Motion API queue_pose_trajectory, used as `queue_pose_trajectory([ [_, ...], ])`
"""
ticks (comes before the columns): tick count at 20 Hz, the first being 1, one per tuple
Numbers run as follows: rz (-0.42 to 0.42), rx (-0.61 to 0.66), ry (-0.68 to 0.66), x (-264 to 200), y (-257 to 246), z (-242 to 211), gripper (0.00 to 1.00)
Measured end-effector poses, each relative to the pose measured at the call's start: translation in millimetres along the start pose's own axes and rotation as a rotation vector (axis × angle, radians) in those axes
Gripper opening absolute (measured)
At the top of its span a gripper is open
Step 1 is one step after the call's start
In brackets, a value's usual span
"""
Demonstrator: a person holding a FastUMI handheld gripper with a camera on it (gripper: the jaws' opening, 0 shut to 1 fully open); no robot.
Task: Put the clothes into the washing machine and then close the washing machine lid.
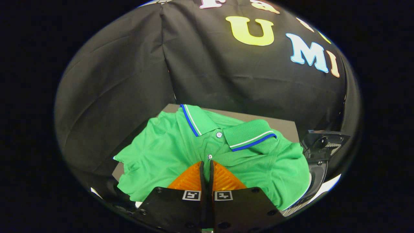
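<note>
Surroundings: grey bench (284, 124) under the shirt, black cloth wall behind; a dark machine part (320, 145) sits just beside the shirt's far sleeve.
Shirt: green polo shirt (161, 152) spread crumpled on the bench, collar with blue and white trim lying open, two white buttons on the placket.
Claw: claw (206, 166) with fingers drawn together, only a thin slit between them, tips at the placket just below the lower button; whether cloth is pinched, cannot tell.
</note>
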State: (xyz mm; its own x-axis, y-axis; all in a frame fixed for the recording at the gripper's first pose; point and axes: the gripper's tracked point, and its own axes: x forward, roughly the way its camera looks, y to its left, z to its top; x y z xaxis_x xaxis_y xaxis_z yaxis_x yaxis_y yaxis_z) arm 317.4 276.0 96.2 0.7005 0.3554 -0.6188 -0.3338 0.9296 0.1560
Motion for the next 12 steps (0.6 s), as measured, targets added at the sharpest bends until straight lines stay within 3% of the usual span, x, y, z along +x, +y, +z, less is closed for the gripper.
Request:
queue_pose_trajectory([
  [5, 0.025, 0.024, -0.06, -21, -2, 25, 0.01],
  [12, 0.042, 0.017, -0.279, -79, -12, 80, 0.01],
])
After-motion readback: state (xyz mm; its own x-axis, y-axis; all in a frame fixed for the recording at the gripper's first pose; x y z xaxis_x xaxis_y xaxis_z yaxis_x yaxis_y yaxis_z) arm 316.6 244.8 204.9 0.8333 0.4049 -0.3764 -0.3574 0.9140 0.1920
